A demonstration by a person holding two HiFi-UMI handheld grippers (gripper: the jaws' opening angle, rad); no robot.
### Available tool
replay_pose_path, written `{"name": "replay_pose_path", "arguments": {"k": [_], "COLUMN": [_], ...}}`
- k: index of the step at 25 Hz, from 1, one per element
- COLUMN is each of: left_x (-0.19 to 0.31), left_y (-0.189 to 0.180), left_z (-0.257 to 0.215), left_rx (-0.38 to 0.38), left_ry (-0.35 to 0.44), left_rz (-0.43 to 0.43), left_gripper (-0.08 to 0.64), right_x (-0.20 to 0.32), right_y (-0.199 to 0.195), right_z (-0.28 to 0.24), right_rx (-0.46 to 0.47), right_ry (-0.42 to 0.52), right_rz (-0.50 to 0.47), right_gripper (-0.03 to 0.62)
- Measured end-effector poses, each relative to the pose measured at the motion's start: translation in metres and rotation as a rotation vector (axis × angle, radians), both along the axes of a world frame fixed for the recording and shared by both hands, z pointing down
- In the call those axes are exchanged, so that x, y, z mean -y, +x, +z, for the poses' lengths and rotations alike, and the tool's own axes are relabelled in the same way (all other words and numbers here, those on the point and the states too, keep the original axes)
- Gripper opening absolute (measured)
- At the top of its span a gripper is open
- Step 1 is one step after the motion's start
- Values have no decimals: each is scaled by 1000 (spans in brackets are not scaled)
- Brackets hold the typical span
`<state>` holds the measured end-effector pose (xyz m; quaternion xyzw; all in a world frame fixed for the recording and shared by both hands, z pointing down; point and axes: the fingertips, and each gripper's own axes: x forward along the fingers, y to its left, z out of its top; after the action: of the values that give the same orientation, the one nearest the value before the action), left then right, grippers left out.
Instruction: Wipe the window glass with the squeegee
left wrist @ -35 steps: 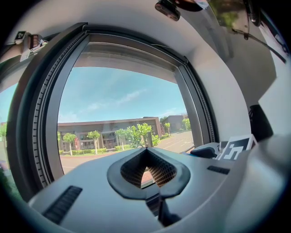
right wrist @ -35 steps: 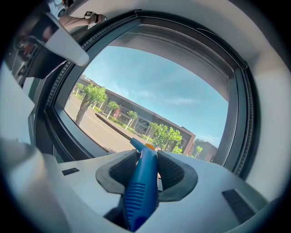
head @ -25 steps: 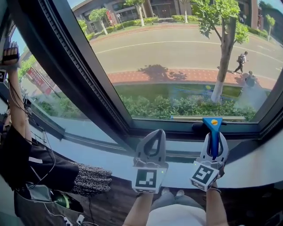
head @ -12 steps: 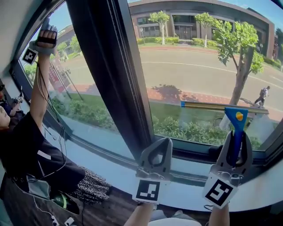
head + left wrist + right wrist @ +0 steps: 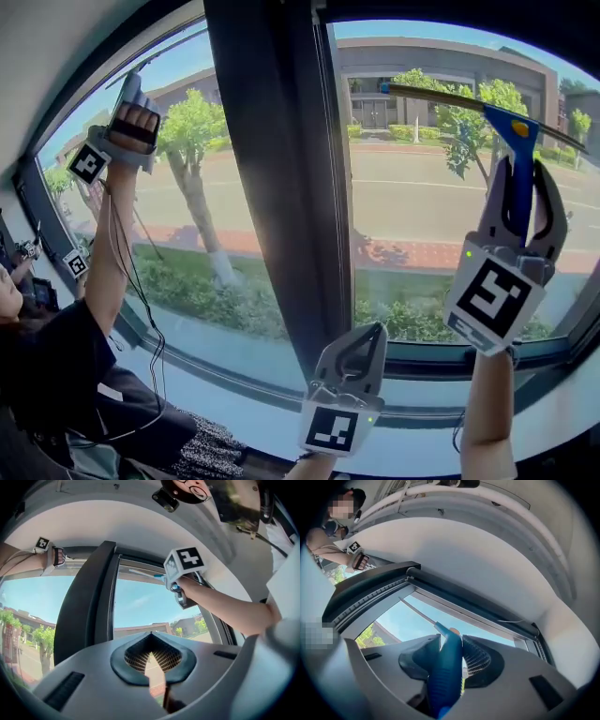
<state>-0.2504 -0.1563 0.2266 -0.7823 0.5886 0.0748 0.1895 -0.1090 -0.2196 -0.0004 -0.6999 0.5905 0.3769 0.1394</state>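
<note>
My right gripper is shut on the blue handle of the squeegee. It holds the squeegee high, with the thin blade lying against the top of the right window glass. In the right gripper view the handle sits between the jaws and the blade points at the upper frame. My left gripper hangs low near the sill, shut and empty. Its closed jaws face the pane, and the right gripper shows above them.
A thick dark mullion divides the right pane from the left one. At the left another person reaches up with a gripper against the left pane. A white sill runs below the glass. The ceiling is close above.
My right gripper has carried the squeegee from the bottom of the pane up to its top. The head view has tilted upward. The left gripper stayed low.
</note>
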Motion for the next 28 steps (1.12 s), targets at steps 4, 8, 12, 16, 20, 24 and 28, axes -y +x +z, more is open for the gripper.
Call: {"name": "replay_pose_path", "arguments": {"k": [4, 8, 12, 16, 20, 24, 28], "left_x": [3, 5, 12, 20, 22, 20, 16], "left_y": [-6, -5, -6, -1, 3, 6, -3], "left_z": [11, 22, 18, 19, 14, 11, 10], "left_rx": [5, -16, -25, -4, 0, 8, -10], "left_ry": [-6, -35, -21, -40, -31, -18, -12], "left_rz": [63, 106, 97, 90, 94, 92, 69], "left_gripper": [2, 2, 2, 2, 2, 2, 2], "right_x": [13, 19, 25, 31, 36, 40, 40], "right_y": [-27, -42, -53, -55, -55, -54, -55], "right_z": [-38, -56, -67, -66, -62, -60, -54], "right_rx": [-32, -96, -125, -135, -129, -112, -105], "right_ry": [57, 58, 56, 41, 26, 19, 13], "right_rz": [82, 155, 157, 147, 134, 107, 96], "right_gripper": [149, 149, 149, 149, 149, 149, 149]}}
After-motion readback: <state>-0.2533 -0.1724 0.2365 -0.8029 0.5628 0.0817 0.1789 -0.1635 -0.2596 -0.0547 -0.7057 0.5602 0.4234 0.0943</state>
